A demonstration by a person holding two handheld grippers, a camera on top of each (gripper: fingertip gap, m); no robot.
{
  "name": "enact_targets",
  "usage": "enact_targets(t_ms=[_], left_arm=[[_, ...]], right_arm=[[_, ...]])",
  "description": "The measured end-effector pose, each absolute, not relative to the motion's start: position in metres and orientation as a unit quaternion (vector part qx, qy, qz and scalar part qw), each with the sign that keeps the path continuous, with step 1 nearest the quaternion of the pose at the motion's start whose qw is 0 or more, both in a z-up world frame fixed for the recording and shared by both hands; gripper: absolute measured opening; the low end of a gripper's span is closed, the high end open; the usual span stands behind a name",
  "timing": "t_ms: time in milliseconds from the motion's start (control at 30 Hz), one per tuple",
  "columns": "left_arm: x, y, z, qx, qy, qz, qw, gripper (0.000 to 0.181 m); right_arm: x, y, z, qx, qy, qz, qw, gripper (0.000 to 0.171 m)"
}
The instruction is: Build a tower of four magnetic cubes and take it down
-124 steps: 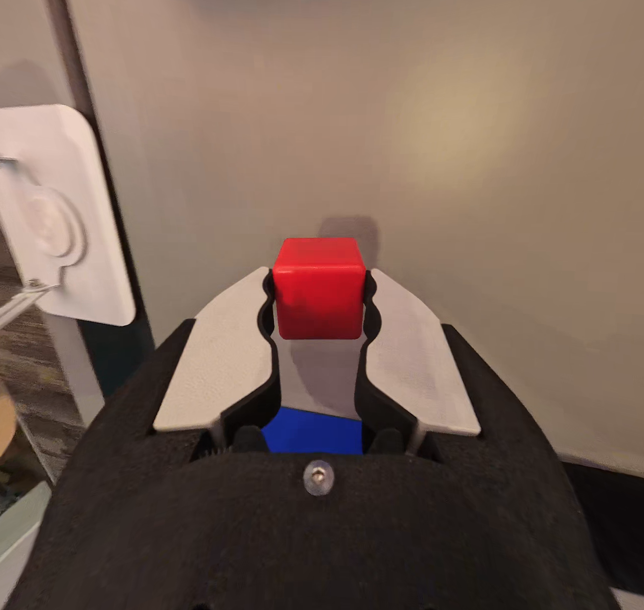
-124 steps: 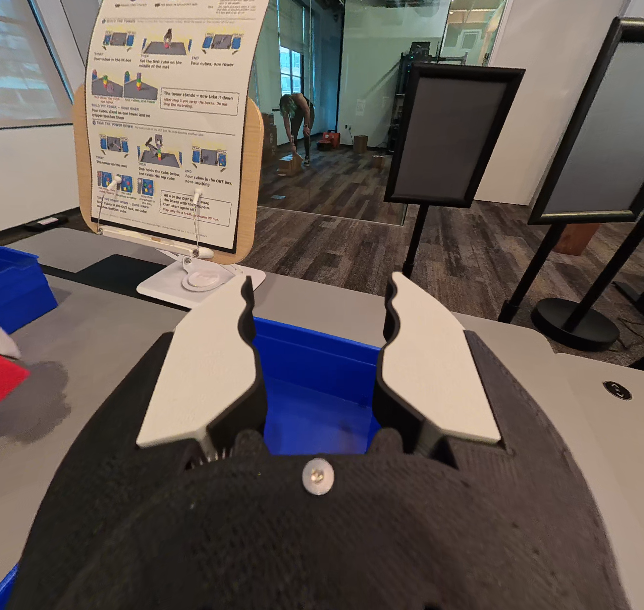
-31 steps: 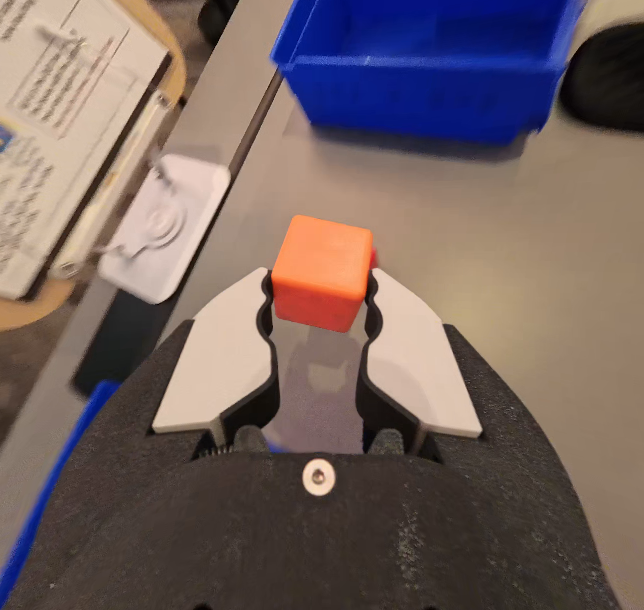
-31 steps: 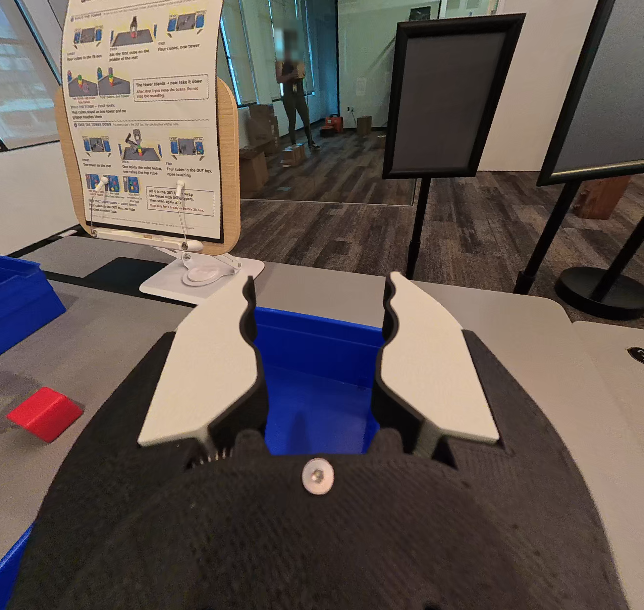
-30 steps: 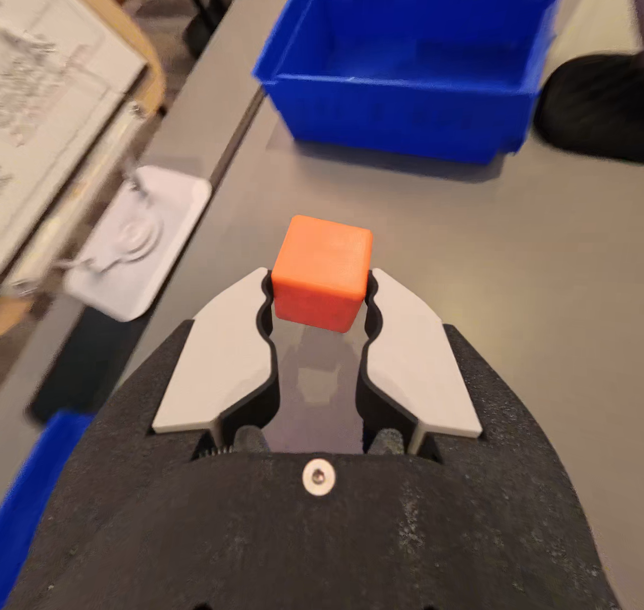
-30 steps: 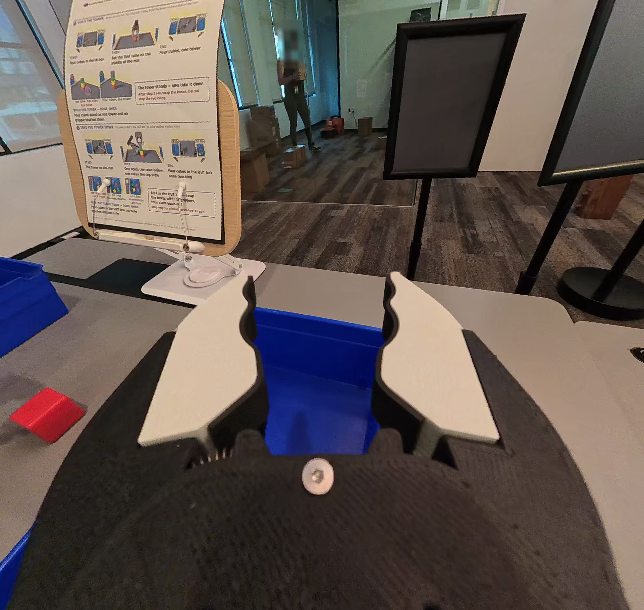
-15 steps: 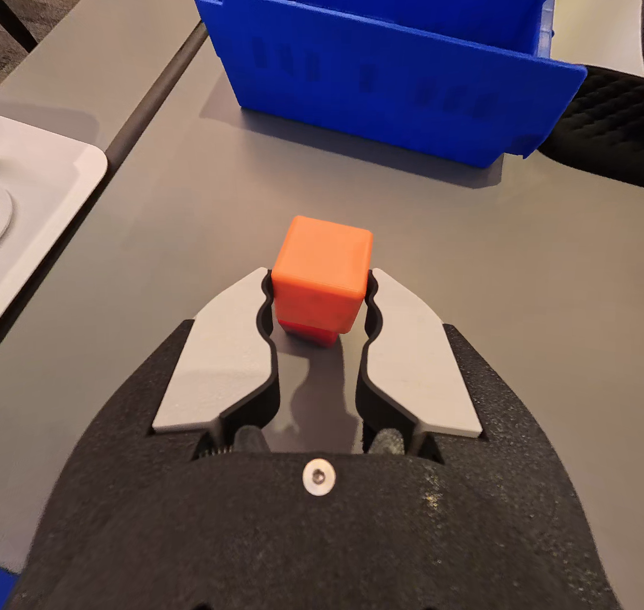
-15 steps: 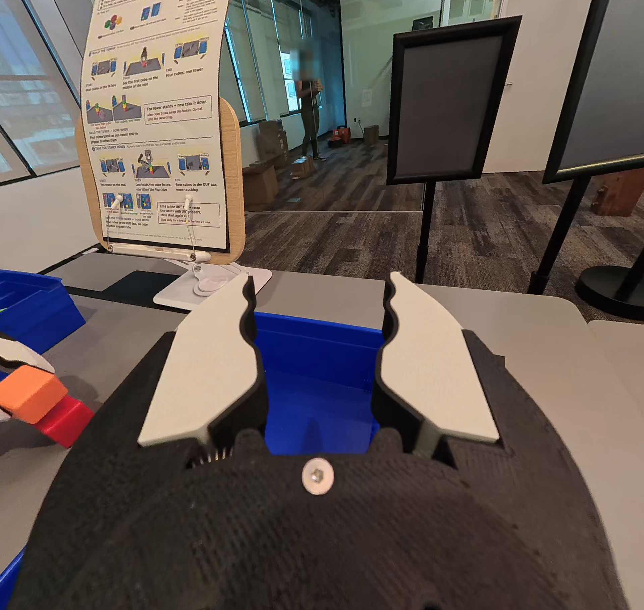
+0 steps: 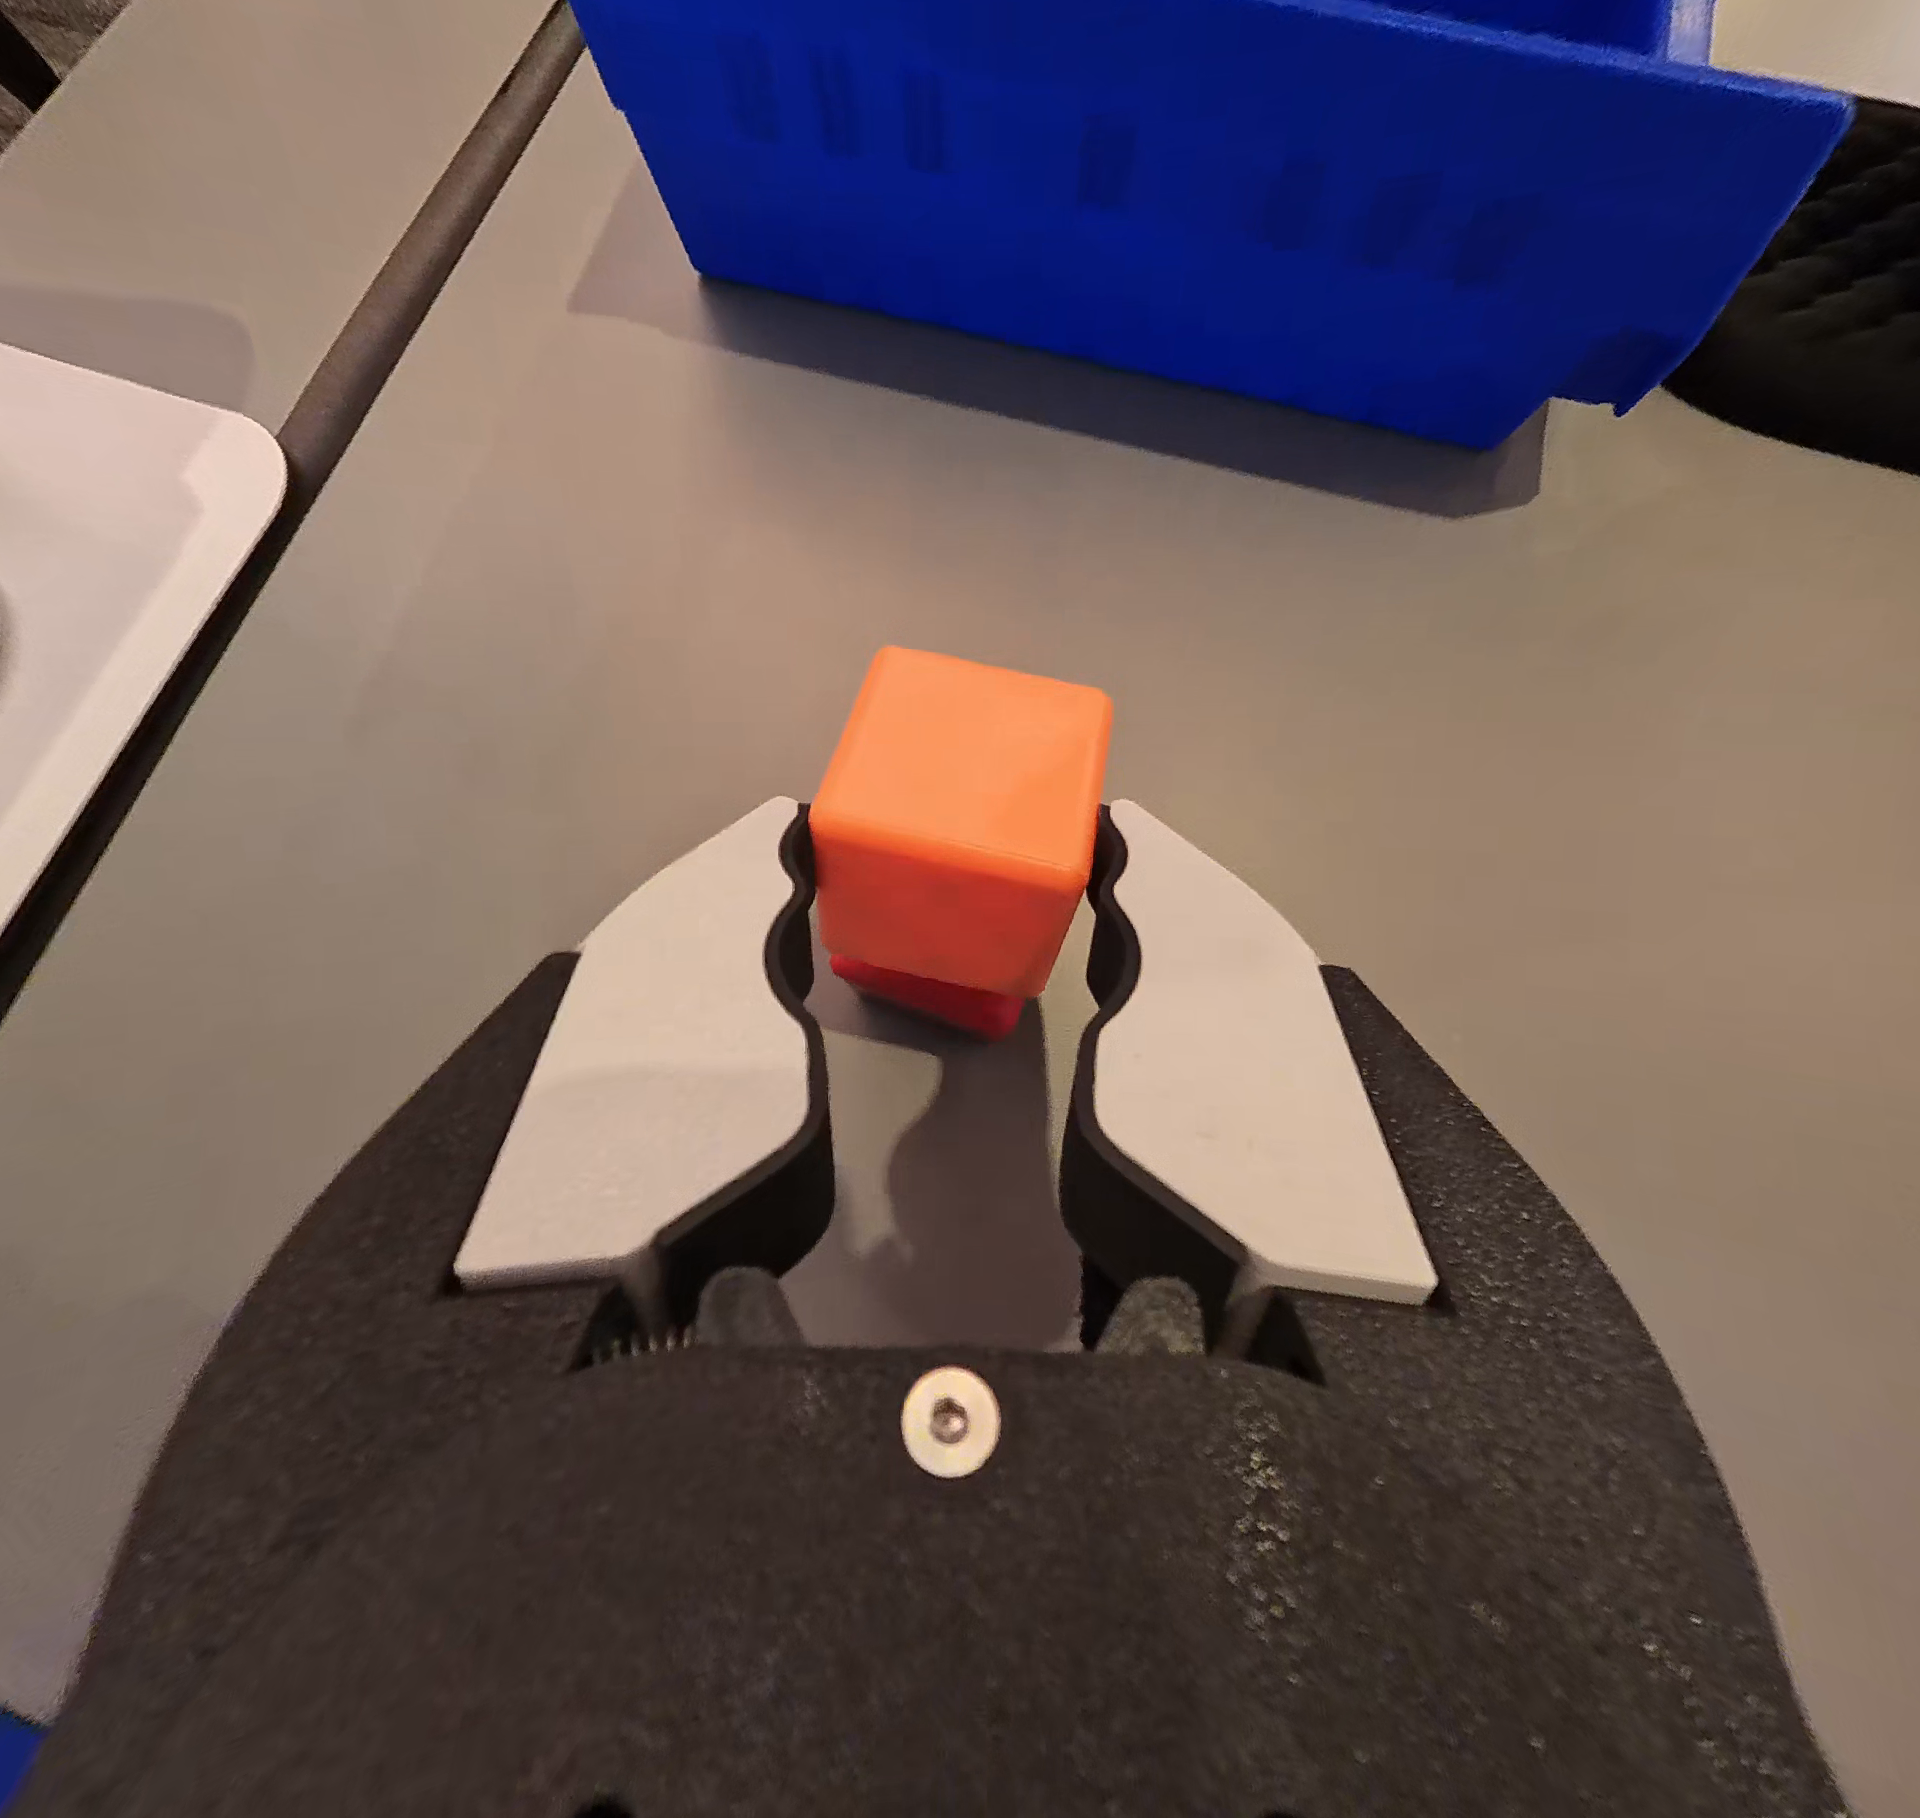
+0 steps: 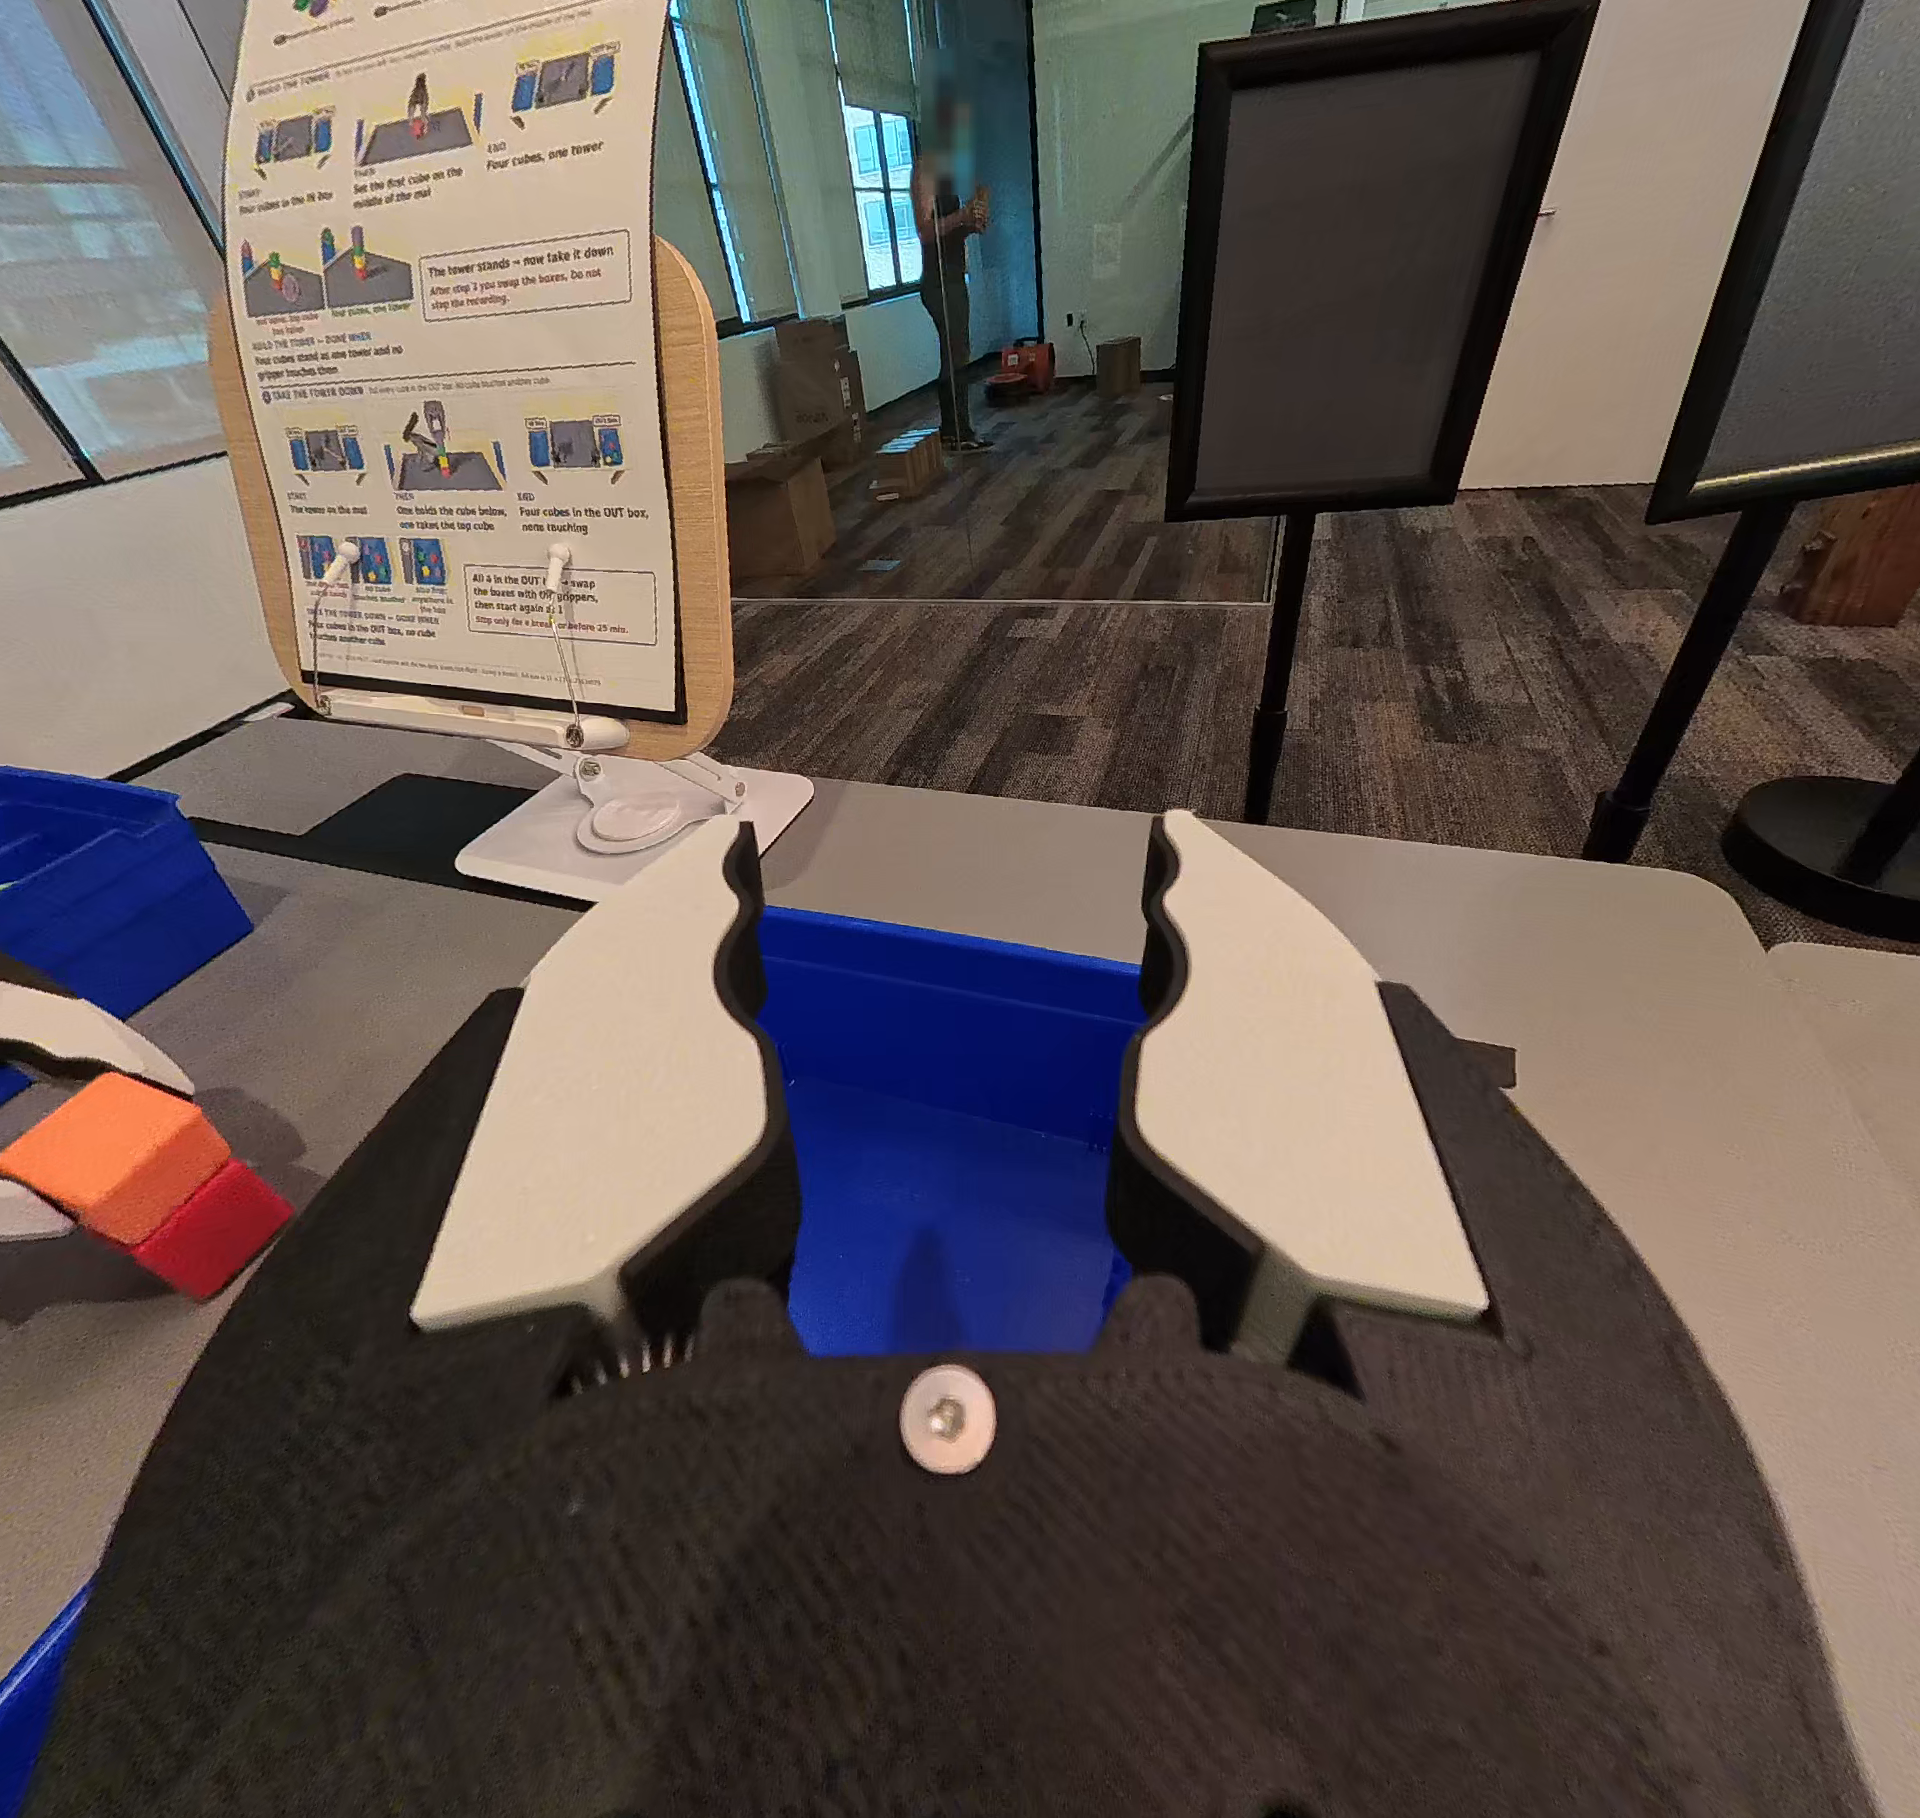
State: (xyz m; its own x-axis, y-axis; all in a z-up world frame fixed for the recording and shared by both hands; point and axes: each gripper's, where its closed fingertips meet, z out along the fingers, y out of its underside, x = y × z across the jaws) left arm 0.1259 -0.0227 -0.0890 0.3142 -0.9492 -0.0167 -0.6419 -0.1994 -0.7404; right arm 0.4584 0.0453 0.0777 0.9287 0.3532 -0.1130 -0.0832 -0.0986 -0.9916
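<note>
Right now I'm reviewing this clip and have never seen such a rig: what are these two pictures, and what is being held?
There is no robot: a person holds a two-finger gripper in each hand, with a camera on each looking along its fingers. The left view shows the left gripper shut on an orange cube, set on a red cube on the grey table. The right view shows the right gripper, open and empty, above a blue bin. An instruction sheet on a stand is behind.
</note>
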Motion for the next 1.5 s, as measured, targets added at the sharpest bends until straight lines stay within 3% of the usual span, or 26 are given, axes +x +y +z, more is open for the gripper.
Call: enact_targets(t_ms=[500,600,767,867,933,1067,1333,1500], left_arm=[[0.119,-0.028,-0.102,-0.765,0.528,-0.239,0.281,0.05],[0.115,-0.03,-0.097,-0.777,0.517,-0.233,0.274,0.067],[0.092,-0.015,-0.02,-0.749,0.482,-0.207,0.404,0.064],[0.04,0.012,0.044,-0.772,0.365,-0.2,0.48,0.064],[-0.016,0.038,0.051,-0.822,0.265,-0.154,0.48,0.064],[-0.111,0.07,0.016,-0.89,0.187,-0.025,0.415,0.056],[-0.137,0.068,-0.064,-0.823,0.484,0.095,0.282,0.059],[-0.148,0.076,-0.089,-0.811,0.527,0.095,0.236,0.057]], right_arm=[[0.458,0.047,0.073,-0.729,-0.097,0.169,0.656,0.072],[0.457,0.047,0.071,-0.731,-0.099,0.167,0.654,0.072],[0.459,0.047,0.071,-0.732,-0.099,0.165,0.654,0.072],[0.46,0.047,0.072,-0.731,-0.096,0.166,0.655,0.072],[0.461,0.047,0.073,-0.73,-0.095,0.166,0.656,0.072],[0.461,0.046,0.074,-0.729,-0.096,0.165,0.657,0.072],[0.459,0.05,0.062,-0.745,-0.102,0.154,0.641,0.072],[0.455,0.053,0.054,-0.76,-0.113,0.135,0.626,0.072]])
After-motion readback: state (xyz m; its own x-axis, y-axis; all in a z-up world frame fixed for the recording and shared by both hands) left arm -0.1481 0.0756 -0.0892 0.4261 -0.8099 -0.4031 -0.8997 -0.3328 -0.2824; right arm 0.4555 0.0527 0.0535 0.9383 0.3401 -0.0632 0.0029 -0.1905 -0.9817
